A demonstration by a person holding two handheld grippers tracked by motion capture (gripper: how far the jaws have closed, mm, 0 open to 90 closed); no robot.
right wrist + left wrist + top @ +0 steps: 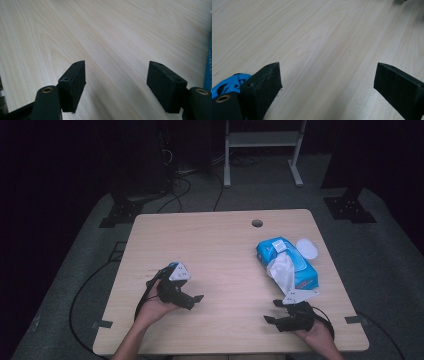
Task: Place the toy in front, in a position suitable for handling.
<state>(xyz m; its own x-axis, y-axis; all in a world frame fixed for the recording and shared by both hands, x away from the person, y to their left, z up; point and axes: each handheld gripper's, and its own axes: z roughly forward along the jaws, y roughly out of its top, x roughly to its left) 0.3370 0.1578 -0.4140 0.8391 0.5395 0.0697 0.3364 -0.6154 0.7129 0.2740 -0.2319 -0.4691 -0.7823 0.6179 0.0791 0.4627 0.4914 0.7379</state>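
Note:
A blue pack of wipes [289, 264] lies on the right half of the wooden table [220, 245], and a white sheet [282, 271] hangs out of its top. My left gripper [193, 302] rests low at the front left, held in a hand, jaws open and pointing right. In the left gripper view the left gripper [327, 80] has only bare wood between its jaws. Just below the pack, my right gripper [273, 311] is open, pointing left. The right gripper [116, 80] holds nothing, and the pack's blue edge [209, 67] shows at the far right.
A round white lid [306, 248] lies by the pack's far right side. A cable hole [257, 223] sits near the table's far edge. Cables trail from both grippers over the front edge. A white frame [262, 150] stands on the floor beyond.

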